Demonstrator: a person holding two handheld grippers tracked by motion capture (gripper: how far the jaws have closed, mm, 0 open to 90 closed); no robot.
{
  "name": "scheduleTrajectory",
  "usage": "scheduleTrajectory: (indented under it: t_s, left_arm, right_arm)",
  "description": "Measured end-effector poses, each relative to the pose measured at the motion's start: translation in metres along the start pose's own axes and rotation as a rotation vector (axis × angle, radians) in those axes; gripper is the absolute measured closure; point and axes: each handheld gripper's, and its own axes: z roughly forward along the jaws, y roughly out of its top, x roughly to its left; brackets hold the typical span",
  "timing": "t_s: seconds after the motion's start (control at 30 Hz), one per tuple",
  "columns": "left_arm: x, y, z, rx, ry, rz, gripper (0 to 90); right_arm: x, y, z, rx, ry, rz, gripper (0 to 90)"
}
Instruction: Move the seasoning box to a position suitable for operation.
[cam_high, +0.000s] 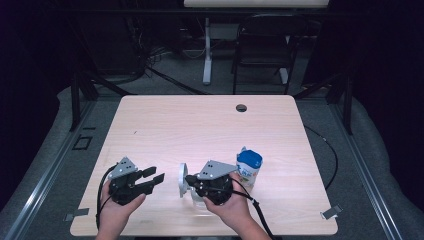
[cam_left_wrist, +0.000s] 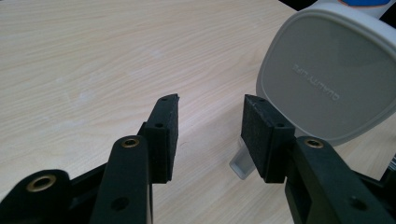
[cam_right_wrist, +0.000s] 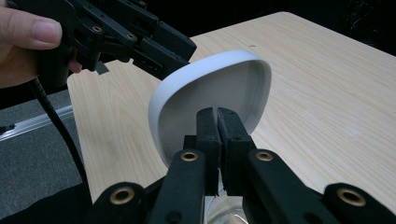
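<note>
A white rounded-square lid (cam_high: 183, 180) stands on edge near the table's front middle. My right gripper (cam_high: 189, 181) is shut on it; in the right gripper view the jaws (cam_right_wrist: 217, 126) pinch together against the hollow inner side of the lid (cam_right_wrist: 219, 88). My left gripper (cam_high: 155, 177) is open to the left of the lid, with nothing between its pads. In the left gripper view the gripper (cam_left_wrist: 210, 116) faces the lid's flat outer face (cam_left_wrist: 327, 79), which bears faint raised lettering, and a small tab (cam_left_wrist: 240, 164) shows at the lid's lower edge.
A white bottle with a blue cap (cam_high: 249, 167) stands just right of my right hand. Something clear and glassy (cam_right_wrist: 224, 215) sits under the right gripper. The wooden table (cam_high: 200, 125) has a cable hole (cam_high: 241, 107) at the back. A chair (cam_high: 262, 45) stands beyond.
</note>
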Motion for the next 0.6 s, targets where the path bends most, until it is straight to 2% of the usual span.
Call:
scheduleTrajectory:
  t_s: [0.37,0.47,0.6]
  left_arm:
    - [0.0,-0.001,0.0,-0.001,0.008,0.001,56.4]
    - [0.0,-0.001,0.0,-0.001,0.009,0.005,56.2]
    - [0.0,-0.002,0.002,0.001,0.008,0.001,56.2]
  right_arm:
    - [0.001,-0.002,-0.007,0.009,-0.024,-0.027,84.6]
    - [-0.001,-0.004,-0.01,0.011,-0.035,-0.025,80.1]
    - [-0.004,-0.008,-0.015,0.018,-0.074,-0.028,73.9]
